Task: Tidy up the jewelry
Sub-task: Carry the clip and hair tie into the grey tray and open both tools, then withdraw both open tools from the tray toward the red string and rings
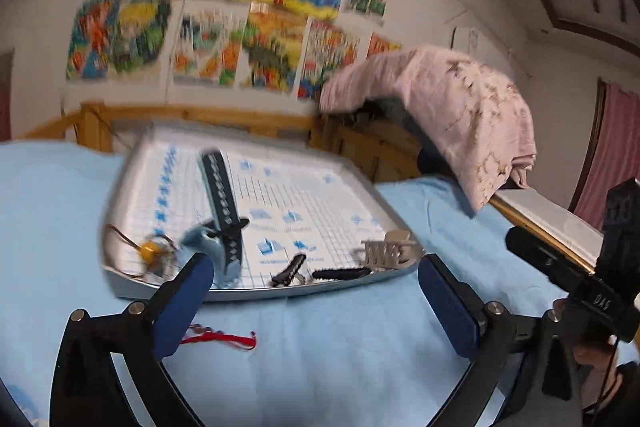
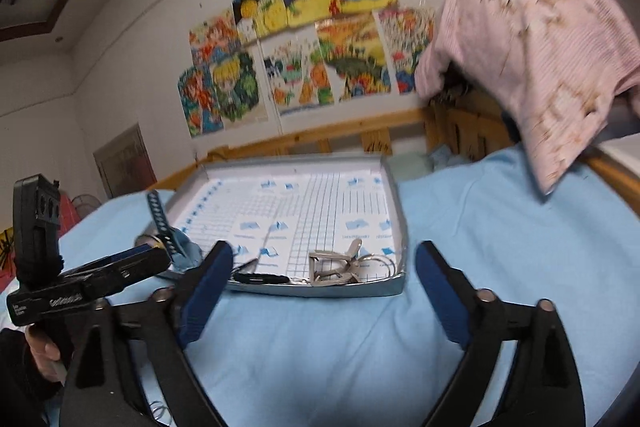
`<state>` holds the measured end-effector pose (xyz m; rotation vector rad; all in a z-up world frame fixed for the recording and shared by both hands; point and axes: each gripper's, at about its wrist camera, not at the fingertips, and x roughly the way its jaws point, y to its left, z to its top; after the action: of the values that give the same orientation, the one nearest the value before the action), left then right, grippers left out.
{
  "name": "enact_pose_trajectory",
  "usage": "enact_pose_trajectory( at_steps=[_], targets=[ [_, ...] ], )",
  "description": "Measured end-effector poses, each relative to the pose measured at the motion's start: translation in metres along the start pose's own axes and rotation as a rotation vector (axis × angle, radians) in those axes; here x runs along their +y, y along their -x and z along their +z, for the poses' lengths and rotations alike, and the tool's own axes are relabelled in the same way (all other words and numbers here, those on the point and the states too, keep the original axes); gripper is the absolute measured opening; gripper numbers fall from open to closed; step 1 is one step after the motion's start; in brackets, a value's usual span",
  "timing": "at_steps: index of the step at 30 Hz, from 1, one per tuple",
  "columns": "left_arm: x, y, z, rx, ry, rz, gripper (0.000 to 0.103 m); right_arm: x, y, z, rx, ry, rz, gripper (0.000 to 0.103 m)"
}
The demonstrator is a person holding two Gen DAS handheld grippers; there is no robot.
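Note:
A shallow grey tray point(image 1: 256, 293) with a printed grid sheet lies on the light blue bedcover. In it are a dark studded strap point(image 1: 222, 195), a yellow-bead bracelet point(image 1: 149, 247), black hair clips point(image 1: 340, 273) and a silvery claw clip point(image 1: 390, 251). A red cord bracelet point(image 1: 218, 338) lies on the cover by my left finger. My left gripper point(image 1: 316, 279) is open and empty at the tray's near edge. My right gripper point(image 2: 324, 269) is open and empty before the tray point(image 2: 320, 289), near the claw clip point(image 2: 334, 263). The strap point(image 2: 160, 223) stands at the tray's left.
A wooden bed rail point(image 2: 340, 135) runs behind the tray. A pink cloth point(image 2: 540, 67) hangs over the rail at the right. Coloured drawings point(image 1: 240, 11) cover the wall. The other gripper's body shows at the right of the left view point(image 1: 580, 279).

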<state>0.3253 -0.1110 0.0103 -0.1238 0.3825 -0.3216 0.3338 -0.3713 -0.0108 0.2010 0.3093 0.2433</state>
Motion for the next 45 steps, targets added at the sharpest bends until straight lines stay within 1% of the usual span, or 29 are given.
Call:
enact_pose_trajectory(
  at_steps=[1, 2, 5, 7, 10, 15, 19, 22, 25, 27, 30, 32, 34, 36, 38, 41, 45],
  targets=[
    [-0.003, 0.010, -0.001, -0.022, -0.017, 0.009, 0.103, 0.001, 0.010, -0.001, -0.023, 0.001, -0.004, 0.100],
    [-0.006, 0.020, -0.003, -0.042, -0.034, 0.020, 0.103, 0.004, 0.020, -0.002, -0.048, 0.005, -0.005, 0.101],
    [-0.011, 0.046, -0.008, -0.085, -0.057, 0.037, 0.103, 0.013, 0.050, -0.004, -0.092, 0.030, -0.006, 0.101],
    [-0.012, 0.062, -0.012, -0.104, -0.063, 0.049, 0.103, 0.019, 0.063, -0.007, -0.103, 0.043, 0.005, 0.101],
    [-0.010, 0.086, -0.017, -0.137, -0.035, 0.077, 0.103, 0.032, 0.086, -0.013, -0.138, 0.059, 0.015, 0.101],
    [-0.001, 0.121, -0.029, -0.161, -0.010, 0.123, 0.103, 0.052, 0.115, -0.024, -0.167, 0.096, 0.016, 0.102],
    [0.007, 0.147, -0.041, -0.148, -0.035, 0.177, 0.103, 0.070, 0.135, -0.036, -0.175, 0.120, 0.015, 0.101],
    [0.016, 0.163, -0.054, -0.119, -0.041, 0.241, 0.103, 0.083, 0.144, -0.045, -0.159, 0.116, 0.025, 0.101],
    [0.022, 0.172, -0.063, -0.087, -0.052, 0.257, 0.103, 0.099, 0.149, -0.059, -0.117, 0.129, 0.040, 0.101],
    [0.023, 0.181, -0.071, -0.100, -0.061, 0.294, 0.103, 0.109, 0.151, -0.071, -0.092, 0.152, 0.033, 0.101],
    [0.023, 0.193, -0.084, -0.135, -0.069, 0.336, 0.103, 0.124, 0.155, -0.089, -0.072, 0.220, -0.019, 0.101],
    [0.022, 0.195, -0.091, -0.143, -0.073, 0.340, 0.103, 0.131, 0.157, -0.098, -0.053, 0.249, -0.045, 0.101],
    [0.020, 0.190, -0.092, -0.109, -0.100, 0.331, 0.103, 0.133, 0.159, -0.103, -0.040, 0.257, -0.062, 0.101],
    [0.019, 0.182, -0.094, -0.068, -0.122, 0.343, 0.103, 0.132, 0.159, -0.105, -0.024, 0.252, -0.069, 0.101],
    [0.019, 0.178, -0.097, -0.044, -0.130, 0.346, 0.103, 0.129, 0.157, -0.104, -0.012, 0.240, -0.073, 0.101],
    [0.019, 0.172, -0.101, -0.014, -0.131, 0.368, 0.103, 0.124, 0.152, -0.104, 0.010, 0.222, -0.077, 0.101],
    [0.023, 0.169, -0.102, 0.005, -0.112, 0.373, 0.103, 0.121, 0.145, -0.107, 0.040, 0.208, -0.081, 0.101]
  ],
)
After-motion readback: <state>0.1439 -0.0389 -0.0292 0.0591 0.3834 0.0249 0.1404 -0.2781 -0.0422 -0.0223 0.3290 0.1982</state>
